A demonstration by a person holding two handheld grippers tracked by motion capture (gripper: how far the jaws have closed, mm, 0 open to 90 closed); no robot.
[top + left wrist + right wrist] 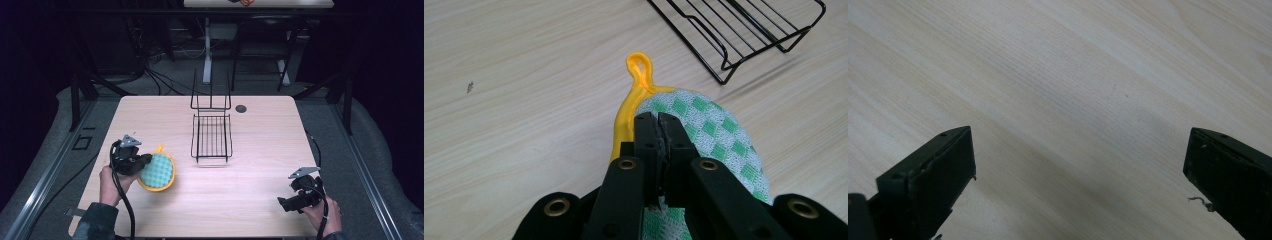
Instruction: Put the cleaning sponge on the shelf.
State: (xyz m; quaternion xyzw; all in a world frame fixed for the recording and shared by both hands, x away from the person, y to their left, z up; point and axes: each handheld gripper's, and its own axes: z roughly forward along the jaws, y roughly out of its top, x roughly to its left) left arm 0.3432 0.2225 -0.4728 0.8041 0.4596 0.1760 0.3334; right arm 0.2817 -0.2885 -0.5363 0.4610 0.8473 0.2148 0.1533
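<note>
Left hand-held gripper [658,120]: jaws pinched together on the edge of the potholder [709,135], cloth caught between the pads. In the high view this hand-held gripper [145,161] sits at the left of the tabletop [260,200], held by the person's left hand [111,184], cable trailing back toward the near edge.

Potholder: round, green-and-white checked face, yellow binding, yellow hanging loop [640,65] pointing away from the jaws. It [157,171] seems tilted up on its rim rather than lying flat (the checked face turns toward the camera), which fits a grip at the edge: a thin cloth is easiest taken by its border. Loop left free, likely so that it can be hooked over something.

Rack [211,136]: black wire, standing at the middle of the tabletop, well apart from the potholder on its right; a flat grid base with tall uprights at the back. A corner of it [744,35] lies beyond the loop in the left gripper view. Probably where the potholder is headed.

Right hand-held gripper [1078,175]: jaws wide apart, nothing between them, bare wood beneath. It [287,202] rests low at the near right corner, in the right hand [320,212], seemingly parked clear of the work.

Small dark disc [241,108]: set in the far tabletop, behind the rack.
</note>
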